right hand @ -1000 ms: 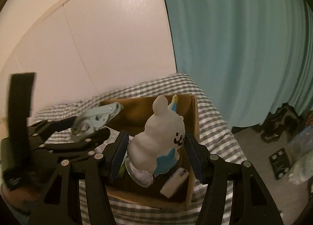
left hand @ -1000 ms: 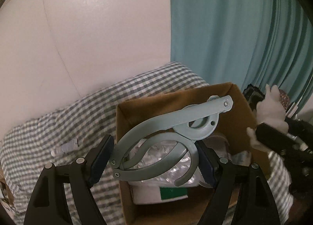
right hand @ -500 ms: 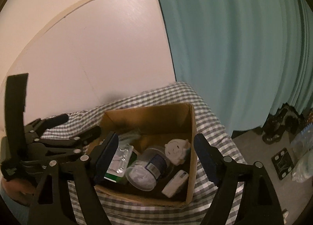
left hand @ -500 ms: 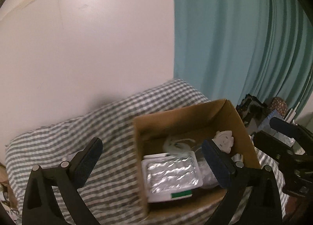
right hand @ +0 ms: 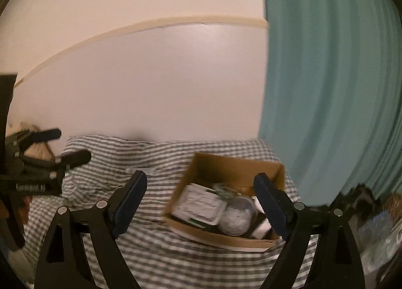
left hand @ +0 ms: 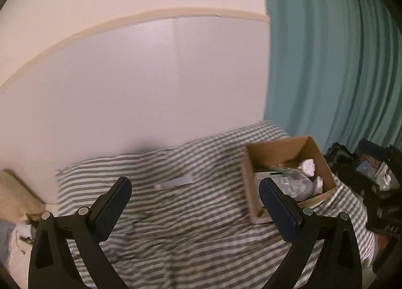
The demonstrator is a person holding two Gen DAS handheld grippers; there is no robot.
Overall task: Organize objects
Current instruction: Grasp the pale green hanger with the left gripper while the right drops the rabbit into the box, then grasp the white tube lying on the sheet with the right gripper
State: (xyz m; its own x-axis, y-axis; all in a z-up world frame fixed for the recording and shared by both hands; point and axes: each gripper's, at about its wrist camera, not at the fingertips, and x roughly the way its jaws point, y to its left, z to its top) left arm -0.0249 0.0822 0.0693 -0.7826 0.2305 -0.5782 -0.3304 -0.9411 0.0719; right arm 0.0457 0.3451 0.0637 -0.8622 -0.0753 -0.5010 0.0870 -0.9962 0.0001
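A brown cardboard box [left hand: 276, 148] stands on the grey checked bed at the right; it also shows in the right wrist view [right hand: 233, 165]. Inside lie a white figure [left hand: 308, 167], a clear round container [left hand: 296, 186] and a foil pack [right hand: 201, 203]. A small white tube [left hand: 174, 183] lies on the bedcover left of the box. My left gripper [left hand: 194, 209] is open and empty, back from the box. My right gripper [right hand: 199, 206] is open and empty above the box's near side. The left gripper also shows at the left of the right wrist view [right hand: 62, 145].
A white wall runs behind the bed. A teal curtain [left hand: 334, 62] hangs at the right. Dark clutter [left hand: 371, 175] sits on the floor right of the bed. A tan pillow [left hand: 15, 193] lies at the far left.
Both grippers let go of their objects, the grey tool and the white figure, which now lie in the box. Both grippers opened and pulled back and up from the box.
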